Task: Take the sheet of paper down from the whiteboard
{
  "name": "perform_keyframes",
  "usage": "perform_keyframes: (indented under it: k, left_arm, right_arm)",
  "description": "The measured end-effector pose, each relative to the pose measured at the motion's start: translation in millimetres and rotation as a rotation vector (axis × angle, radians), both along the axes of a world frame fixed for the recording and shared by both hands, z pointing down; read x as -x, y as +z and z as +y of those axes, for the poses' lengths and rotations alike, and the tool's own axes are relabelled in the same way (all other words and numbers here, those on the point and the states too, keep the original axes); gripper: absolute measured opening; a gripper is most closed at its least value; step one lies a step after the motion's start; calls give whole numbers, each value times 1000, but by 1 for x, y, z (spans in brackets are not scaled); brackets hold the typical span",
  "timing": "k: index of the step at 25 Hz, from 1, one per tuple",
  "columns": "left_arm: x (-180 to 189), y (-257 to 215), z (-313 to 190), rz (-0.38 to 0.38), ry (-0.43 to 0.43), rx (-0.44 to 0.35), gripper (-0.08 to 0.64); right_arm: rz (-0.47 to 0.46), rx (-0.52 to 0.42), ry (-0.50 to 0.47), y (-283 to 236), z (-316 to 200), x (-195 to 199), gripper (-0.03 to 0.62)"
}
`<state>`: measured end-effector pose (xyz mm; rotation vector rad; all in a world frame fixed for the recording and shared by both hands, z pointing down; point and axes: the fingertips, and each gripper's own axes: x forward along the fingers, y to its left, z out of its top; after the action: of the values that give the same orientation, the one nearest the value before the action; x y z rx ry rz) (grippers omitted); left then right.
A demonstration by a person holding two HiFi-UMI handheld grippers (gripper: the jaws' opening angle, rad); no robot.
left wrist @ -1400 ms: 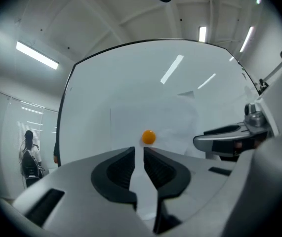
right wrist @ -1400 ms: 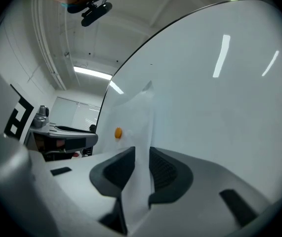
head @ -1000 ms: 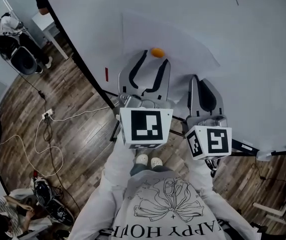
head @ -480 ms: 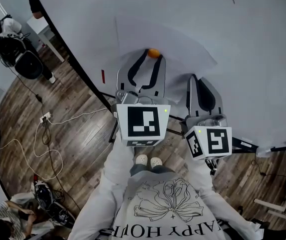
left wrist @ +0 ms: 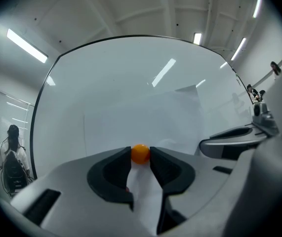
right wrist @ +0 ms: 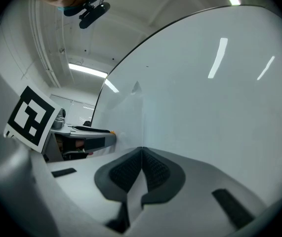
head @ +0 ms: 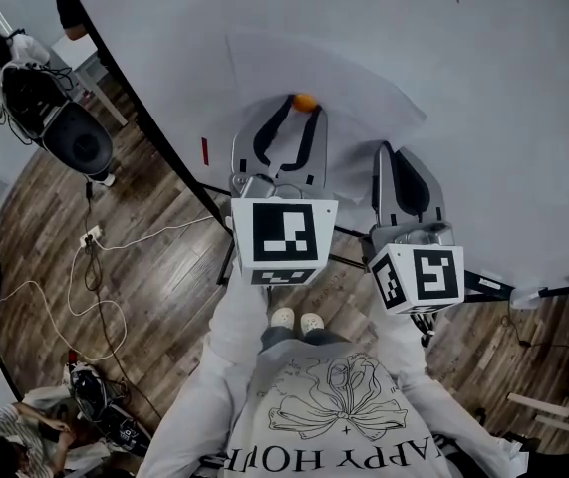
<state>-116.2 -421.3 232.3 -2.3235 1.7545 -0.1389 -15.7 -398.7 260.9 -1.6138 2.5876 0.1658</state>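
Sheet of paper point(head: 354, 83): up on the whiteboard point(head: 493, 108), lying flat against it. The only fastener visible is one orange magnet point(left wrist: 140, 152) near the sheet's lower middle. No tape or second magnet is visible.

Left claw point(head: 304, 108): points level at the board. Its jaws have just been closing, with the orange magnet between them. In the left gripper view both pads touch the magnet's sides, so it is clenched on the magnet. The magnet sits against the paper and has not been lifted. Reason, as I judge it: the magnet is what pins the sheet, so it has to come off before the paper can.

Right claw point(right wrist: 141, 151): just beside the left one, further along the sheet. Its jaws are together at the tips, and the paper's edge runs straight into the seam, so it appears to be pinching that edge. Likely purpose: to keep the sheet from dropping to the floor point(head: 154, 257) once the magnet lets go.

Step in hand: magnet gripped, not yet pulled.

Next move calls for a straight pull away from the board. Sliding the magnet sideways could drag or crease the paper.

Risk: the pinch covers only the very edge, so a sharp tug may slip or tear it.
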Motion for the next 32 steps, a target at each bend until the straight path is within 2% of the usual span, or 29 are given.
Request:
perform_keyframes:
  k: [4,13,19,24,32]
  left_arm:
    - [2,0,0,20,0,9,115]
    - [2,0,0,33,-1,14,115]
    - [13,-7,14,44,7,7,115]
    - [-5,-2,9,56,22,11,115]
    - [0,-3,10,56,13,8,114]
  right_arm:
    - [-18,6,40,-2,2,-11,2]
    - [-42,14,166,-4,12,-69,2]
    - [6,7,175,-9,35,-58,2]
    - [-15,36,220,0,34,-82,2]
    - [-20,48,310,1,42,-111,2]
